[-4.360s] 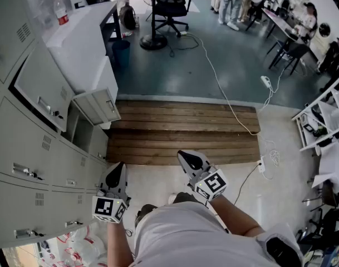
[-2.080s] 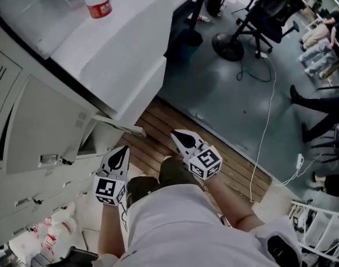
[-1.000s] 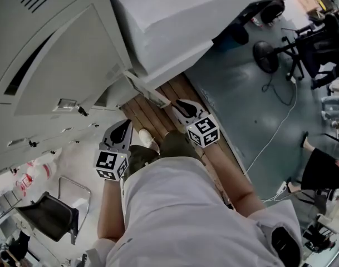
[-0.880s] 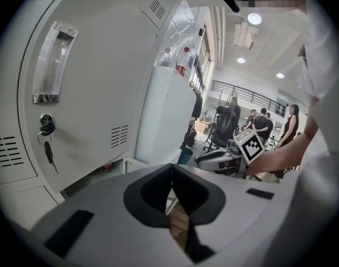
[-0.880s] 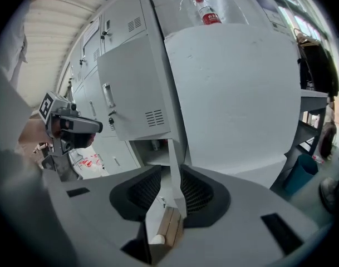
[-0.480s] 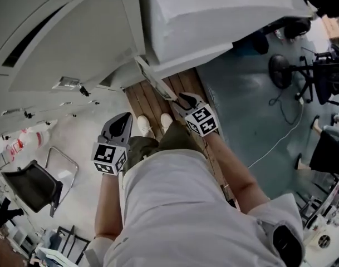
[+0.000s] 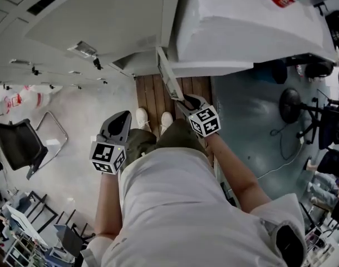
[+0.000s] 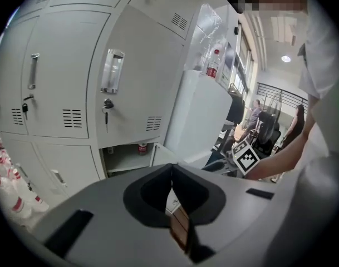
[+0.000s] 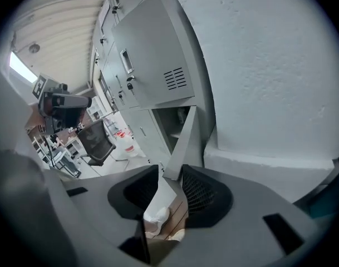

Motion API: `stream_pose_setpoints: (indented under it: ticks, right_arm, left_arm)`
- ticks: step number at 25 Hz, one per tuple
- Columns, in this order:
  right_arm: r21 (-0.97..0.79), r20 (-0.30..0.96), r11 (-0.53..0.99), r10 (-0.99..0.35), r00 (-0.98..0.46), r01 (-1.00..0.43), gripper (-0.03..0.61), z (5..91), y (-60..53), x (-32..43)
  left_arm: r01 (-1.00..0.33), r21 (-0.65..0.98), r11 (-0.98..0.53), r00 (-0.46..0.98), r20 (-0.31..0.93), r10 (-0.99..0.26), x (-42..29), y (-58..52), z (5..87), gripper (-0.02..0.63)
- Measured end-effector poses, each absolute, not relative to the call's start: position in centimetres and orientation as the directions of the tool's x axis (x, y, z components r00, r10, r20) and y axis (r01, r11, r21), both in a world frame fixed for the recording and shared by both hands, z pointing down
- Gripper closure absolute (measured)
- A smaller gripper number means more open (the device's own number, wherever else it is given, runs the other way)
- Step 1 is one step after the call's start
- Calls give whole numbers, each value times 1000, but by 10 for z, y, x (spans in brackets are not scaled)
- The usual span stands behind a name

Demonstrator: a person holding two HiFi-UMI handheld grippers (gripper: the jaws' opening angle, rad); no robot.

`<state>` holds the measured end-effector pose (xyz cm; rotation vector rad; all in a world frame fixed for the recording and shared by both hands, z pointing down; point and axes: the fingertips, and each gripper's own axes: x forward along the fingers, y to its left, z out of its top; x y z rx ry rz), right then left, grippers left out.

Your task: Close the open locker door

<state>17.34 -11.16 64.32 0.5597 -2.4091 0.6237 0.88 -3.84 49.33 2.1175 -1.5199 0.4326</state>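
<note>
Closing on free edge of open locker door (image 7: 170, 79), swung out from lower locker row (image 7: 74, 71): right hand-held gripper (image 9: 170, 178), jaws spread, edge between, apparently against one pad only. Risk: edge slips out on push, door rebounds. Left hand-held gripper (image 8: 172, 174) pressed together, empty.

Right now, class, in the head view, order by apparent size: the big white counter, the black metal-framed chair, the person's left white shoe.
1. white counter
2. black chair
3. left white shoe
Distances from the camera differ, so true sizes are unsure.
</note>
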Motion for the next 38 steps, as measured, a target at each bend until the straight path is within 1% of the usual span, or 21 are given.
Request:
stream_pose_setpoints:
  ticks: [4,8,10,17,25,38]
  right_arm:
    - [-287,629,836,-204,-750,-468,439,646,-105,164]
    - [-300,633,836,-184,-751,-458,448,650,-102,154]
    - [-300,636,837,-181,-751,-457,442,651,-100,148]
    - [-302,636,820,-207,-744,-486,434,653,-95,130]
    - [-259,653,803,-264,-710,-536,428,655,-90,109]
    - [-214,678,803,-289,-676,-557,403,659,-85,68]
  left_arm:
    - [-965,196,-172,251,526,-812,-6,-20,494,609]
    - [-974,196,-113,201,524,-828,-18,-5,494,609]
    - [-975,202,-97,190,521,-832,-23,2,495,609]
    - [-976,211,-59,164,525,-835,-46,26,501,609]
    - [-972,230,-54,166,506,-847,-67,47,496,609]
    - [-969,248,5,116,472,-874,-121,89,497,609]
